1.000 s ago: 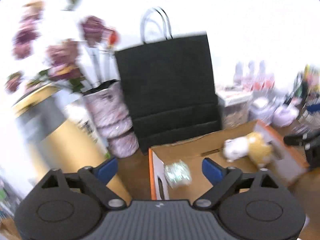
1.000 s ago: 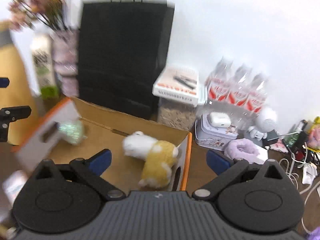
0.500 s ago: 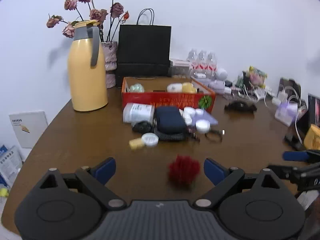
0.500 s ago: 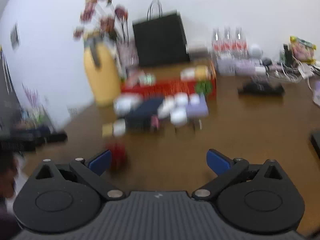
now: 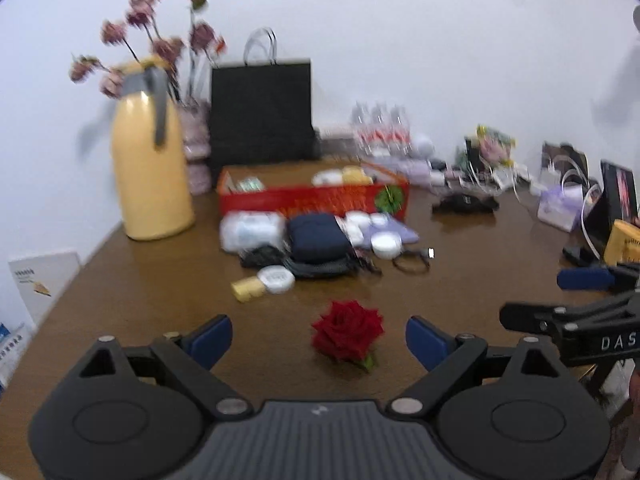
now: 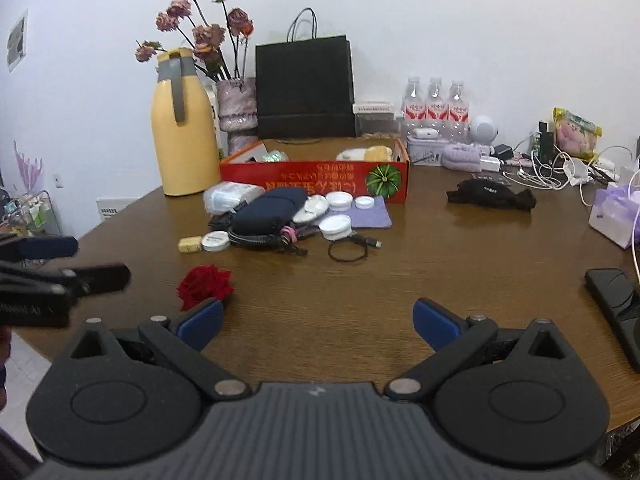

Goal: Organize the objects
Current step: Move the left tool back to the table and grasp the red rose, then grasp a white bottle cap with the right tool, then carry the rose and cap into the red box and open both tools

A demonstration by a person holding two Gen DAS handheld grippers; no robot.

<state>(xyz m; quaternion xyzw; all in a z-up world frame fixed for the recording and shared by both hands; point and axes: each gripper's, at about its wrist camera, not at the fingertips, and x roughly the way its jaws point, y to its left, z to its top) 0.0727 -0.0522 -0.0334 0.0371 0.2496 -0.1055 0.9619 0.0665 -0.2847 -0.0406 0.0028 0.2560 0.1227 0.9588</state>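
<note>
Fingers (image 5: 212,338) closing around nothing, plush toy (image 6: 366,153) in red box (image 6: 316,183)

It looked like a lived-in home: a cluttered wooden worktop (image 6: 440,280) against a white wall, where a yellow thermos jug (image 6: 184,128) stood just beside a vase of dried flowers (image 6: 236,108), near bottled water (image 6: 436,104) and charger cables (image 6: 548,168).

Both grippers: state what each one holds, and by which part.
Nothing is held. The left gripper is closing slightly, with the red rose lying untouched between its open fingers; the right gripper is open and empty.
</note>
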